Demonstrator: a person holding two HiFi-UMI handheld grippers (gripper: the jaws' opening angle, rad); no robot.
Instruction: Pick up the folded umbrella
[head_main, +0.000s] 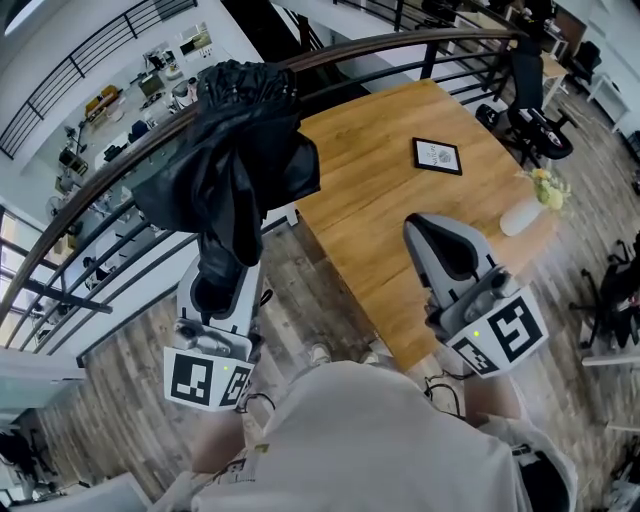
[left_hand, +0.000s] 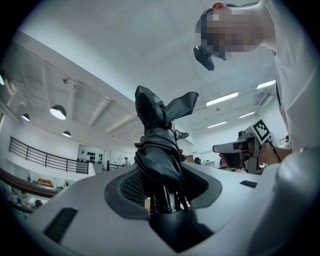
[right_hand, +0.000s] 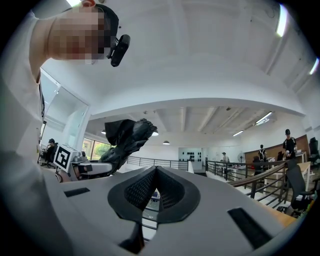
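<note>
The folded umbrella (head_main: 235, 160) is black, its loose fabric bunched and standing up from my left gripper (head_main: 215, 288), which is shut on its lower end beside the table. In the left gripper view the umbrella (left_hand: 157, 150) rises between the jaws of the left gripper (left_hand: 162, 195), its ribs pinched by the dark pads. My right gripper (head_main: 422, 228) hovers over the wooden table's near edge, shut with nothing in it. In the right gripper view the pads of the right gripper (right_hand: 156, 172) meet at their tips, and the umbrella (right_hand: 125, 140) shows off to the left.
The wooden table (head_main: 400, 220) carries a framed card (head_main: 437, 155) and a white vase with flowers (head_main: 525, 212). A curved railing (head_main: 130, 150) runs behind the umbrella. A black office chair (head_main: 535, 110) stands past the table's far right corner. The floor is wood plank.
</note>
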